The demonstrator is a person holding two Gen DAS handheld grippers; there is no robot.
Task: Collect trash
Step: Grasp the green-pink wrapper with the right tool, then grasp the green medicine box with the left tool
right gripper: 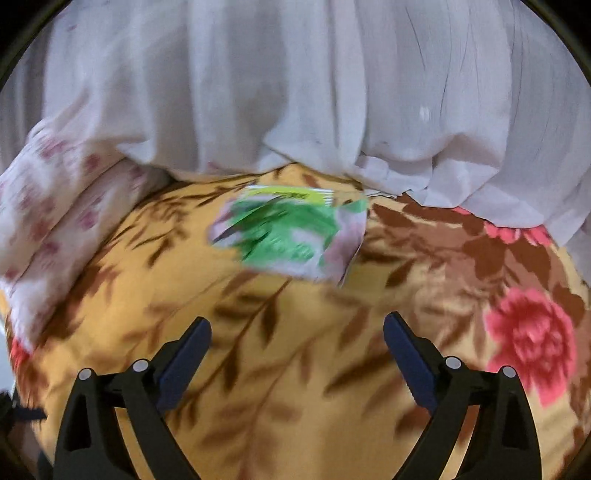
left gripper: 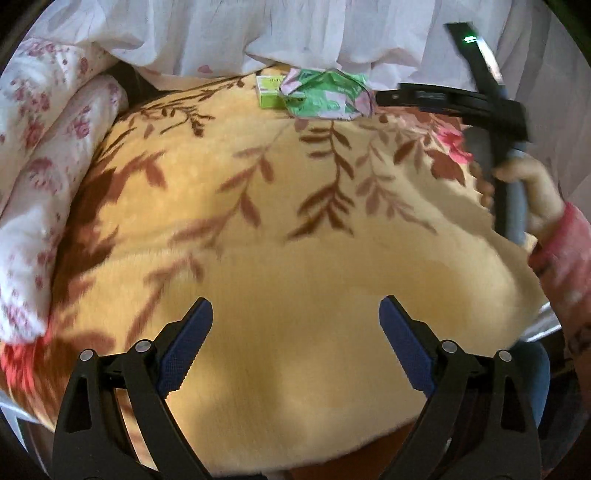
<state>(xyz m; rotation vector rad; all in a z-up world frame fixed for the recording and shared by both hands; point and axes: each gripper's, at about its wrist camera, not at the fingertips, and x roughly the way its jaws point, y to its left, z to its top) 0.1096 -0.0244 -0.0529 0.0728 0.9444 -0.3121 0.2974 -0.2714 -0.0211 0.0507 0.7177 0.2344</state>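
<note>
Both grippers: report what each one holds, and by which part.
Nothing. Left gripper and right gripper are open and empty; the green wrapper lies on the blanket.

Left claw [left gripper: 295,314] and right claw [right gripper: 297,328] both agape, empty.

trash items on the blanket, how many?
2, both at the blanket's far edge by the white curtain: a crumpled green wrapper and a small green box touching its left side. More may be hidden under folds.
</note>
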